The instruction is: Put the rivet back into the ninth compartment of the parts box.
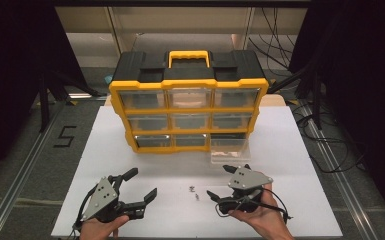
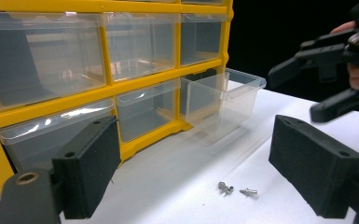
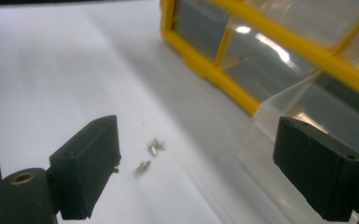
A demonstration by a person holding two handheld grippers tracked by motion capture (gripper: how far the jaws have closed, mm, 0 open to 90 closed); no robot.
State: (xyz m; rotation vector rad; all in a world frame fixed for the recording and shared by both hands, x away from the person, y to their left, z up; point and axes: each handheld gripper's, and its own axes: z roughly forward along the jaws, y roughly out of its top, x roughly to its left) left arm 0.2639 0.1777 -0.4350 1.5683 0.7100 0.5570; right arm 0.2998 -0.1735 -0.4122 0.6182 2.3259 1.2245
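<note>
1. My left tongs (image 1: 141, 185) sit low over the near-left part of the white worktop (image 1: 130, 150), jaws spread wide apart with nothing between them.
2. My right tongs (image 1: 228, 182) sit over the near-right part of the worktop, jaws also wide apart and empty, pointing toward the middle.
3. The small metal screws (image 1: 194, 192) lie loose on the worktop between the two tongs, touching neither. In the left gripper view I see them (image 2: 235, 189) on the bare surface between my own jaws, ahead of them; two lie close together and a third just beside.
4. In the right gripper view the same screws (image 3: 150, 153) lie between the jaws, nearer the left pad.
5. The yellow and black drawer organiser (image 1: 187, 82) stands upright at the far middle of the worktop, its handle on top, with three rows of clear drawers.
6. The bottom-right clear drawer (image 1: 228, 149) is pulled out toward me and rests on the worktop; from the left gripper view it (image 2: 224, 100) looks empty.
7. The screws lie well short of that open drawer, to its near left.
</note>
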